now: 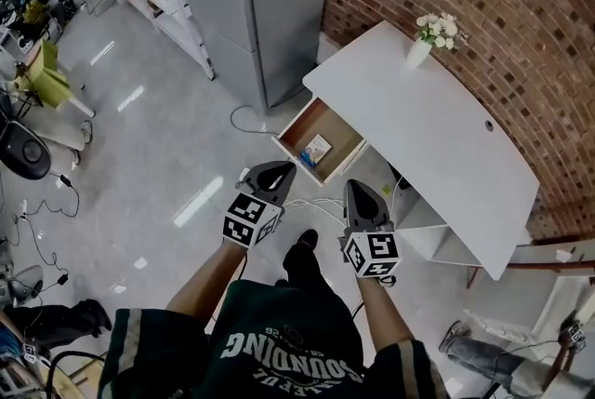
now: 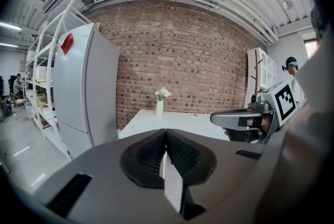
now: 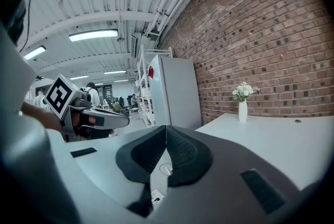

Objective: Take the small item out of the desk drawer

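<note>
There, small item (image 1: 318,148) flat in drawer (image 1: 321,116)

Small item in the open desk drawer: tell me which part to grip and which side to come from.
Probably from above: the small item lies flat on the floor of the open drawer, walls around it, so a sideways approach is blocked. Pinch across its two long edges. The left gripper and right gripper are both shut; open one first.
</note>
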